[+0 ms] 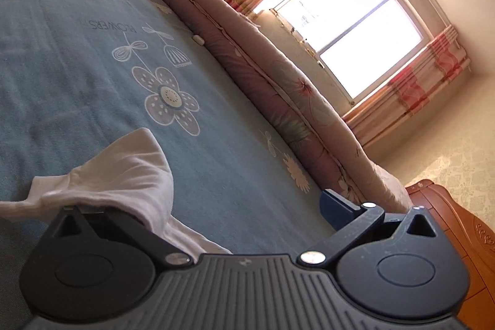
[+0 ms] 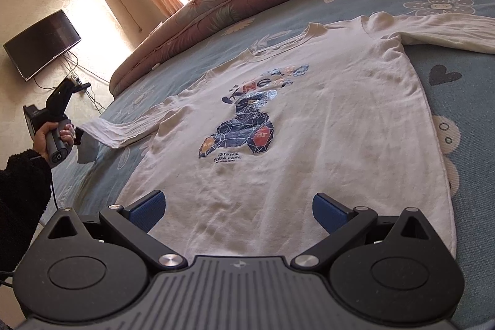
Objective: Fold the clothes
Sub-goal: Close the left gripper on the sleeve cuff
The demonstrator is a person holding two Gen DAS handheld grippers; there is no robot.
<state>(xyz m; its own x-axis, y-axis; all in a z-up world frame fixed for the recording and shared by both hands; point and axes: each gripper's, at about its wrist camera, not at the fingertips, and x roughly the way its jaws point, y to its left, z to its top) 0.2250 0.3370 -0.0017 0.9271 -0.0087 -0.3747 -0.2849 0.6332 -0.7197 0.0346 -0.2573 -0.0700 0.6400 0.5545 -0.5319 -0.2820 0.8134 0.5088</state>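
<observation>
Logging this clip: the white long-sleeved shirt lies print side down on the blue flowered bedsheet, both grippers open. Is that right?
Not quite. The right wrist view shows the white shirt lying print side up, its bear graphic facing the camera. The rest holds: it lies on the blue flowered bedsheet, and the left gripper and right gripper are open.

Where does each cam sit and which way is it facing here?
Left wrist: on the left gripper, low over the bed sheet, facing the rolled quilt and window; its fingers are apart, with the shirt's sleeve draped over one.
Right wrist: on the right gripper, open above the shirt hem, facing up the shirt; shows a hand holding the left gripper.
Shared: shirt, sheet, quilt, window.
</observation>
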